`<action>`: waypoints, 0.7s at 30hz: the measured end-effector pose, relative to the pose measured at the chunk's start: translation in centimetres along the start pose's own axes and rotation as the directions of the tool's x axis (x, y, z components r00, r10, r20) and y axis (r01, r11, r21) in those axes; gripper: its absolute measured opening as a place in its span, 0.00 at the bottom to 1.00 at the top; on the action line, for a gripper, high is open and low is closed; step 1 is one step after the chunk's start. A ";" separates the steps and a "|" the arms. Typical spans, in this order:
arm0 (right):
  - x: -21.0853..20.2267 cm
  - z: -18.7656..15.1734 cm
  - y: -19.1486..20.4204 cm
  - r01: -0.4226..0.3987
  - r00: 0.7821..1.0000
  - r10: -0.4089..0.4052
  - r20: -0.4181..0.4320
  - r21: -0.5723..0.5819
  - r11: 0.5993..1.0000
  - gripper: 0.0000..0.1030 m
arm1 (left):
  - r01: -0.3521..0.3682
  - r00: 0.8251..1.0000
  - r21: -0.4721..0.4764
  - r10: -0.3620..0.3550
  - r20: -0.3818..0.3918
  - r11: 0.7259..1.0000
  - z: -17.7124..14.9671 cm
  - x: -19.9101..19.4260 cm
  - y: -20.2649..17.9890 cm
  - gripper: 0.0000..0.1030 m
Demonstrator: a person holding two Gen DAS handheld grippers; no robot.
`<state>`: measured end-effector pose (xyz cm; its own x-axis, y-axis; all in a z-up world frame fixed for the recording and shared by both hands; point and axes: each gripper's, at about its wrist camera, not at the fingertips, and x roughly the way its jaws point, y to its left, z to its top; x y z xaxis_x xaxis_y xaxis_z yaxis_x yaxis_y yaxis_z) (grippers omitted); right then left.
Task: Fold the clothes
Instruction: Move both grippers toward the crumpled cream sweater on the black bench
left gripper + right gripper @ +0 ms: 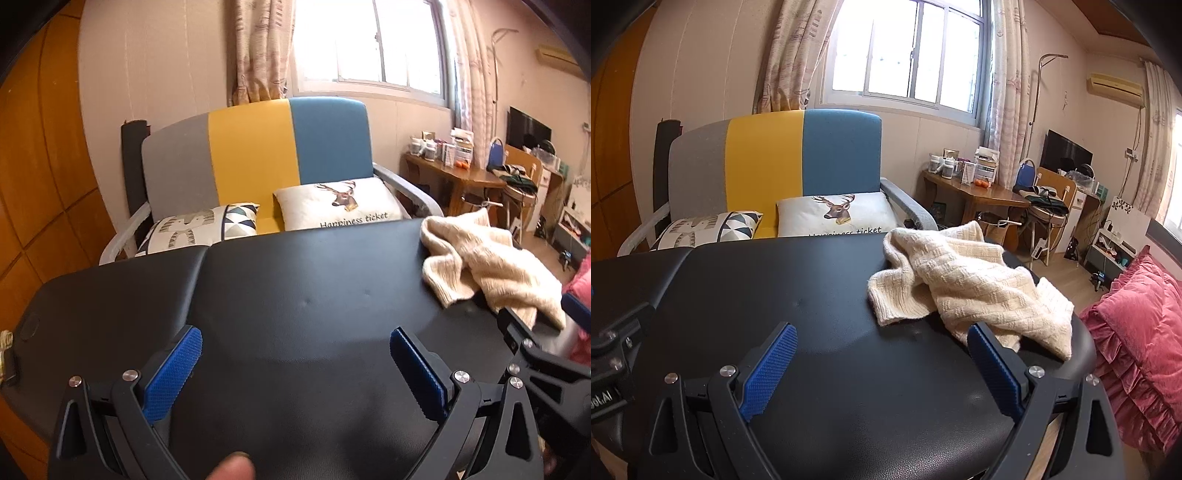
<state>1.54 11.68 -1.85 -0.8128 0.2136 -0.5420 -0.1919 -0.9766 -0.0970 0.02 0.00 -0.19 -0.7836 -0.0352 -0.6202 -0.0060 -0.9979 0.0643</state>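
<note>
**Crumpled knit near the counter's edge, both tongs spread and empty**

The cream knit garment (pixel 971 284) lies in a rumpled heap at the right of centre in the right wrist view, on the black padded counter (pixel 812 295). In the left wrist view the same garment (pixel 487 266) sits at the right of the frame, against the counter's far right corner. It is bunched, not folded: layers overlap and one ribbed end pokes out toward the lower left of the heap.

The left tongs (pixel 295 363) hang over bare counter at the bottom of their frame, jaws wide apart with nothing between them. The right tongs (pixel 882 363) are likewise released, and their right pad stands just in front of the garment's near edge.

The main risk, as I judge it, is the edge. Part of the knit drapes toward the counter's rounded right rim, with the pink ruffled bedding (pixel 1137 332) below at the right of the frame; a pull in that direction could drag the whole piece off. The loose, stretchy weave may also snag on the ribbed blue pads, or a pinch may gather two layers at once, so the heap lifts as a lump instead of opening. The slick counter offers little friction to hold the rest in place
</note>
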 end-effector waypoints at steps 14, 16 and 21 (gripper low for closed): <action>1.5 -0.4 -0.9 0.015 0.996 -0.008 -0.084 0.077 0.997 0.93 | 0.079 0.985 -0.028 -0.082 -0.153 0.997 -3.5 2.3 -0.3 1.00; 1.5 -0.1 -1.1 0.058 0.995 -0.051 -0.087 0.085 0.995 0.93 | 0.090 0.980 -0.033 -0.094 -0.174 0.995 -4.0 2.6 -0.3 1.00; 1.9 0.1 -1.9 0.081 0.992 -0.068 -0.105 0.120 0.990 0.93 | 0.175 0.947 -0.145 -0.207 -0.246 0.974 -4.7 3.9 1.6 1.00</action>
<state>0.27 13.92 -2.65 -0.7353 0.2759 -0.6190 -0.3214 -0.9461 -0.0399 -0.14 -2.02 -6.17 -0.5882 0.1597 -0.7928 -0.0530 -0.9858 -0.1593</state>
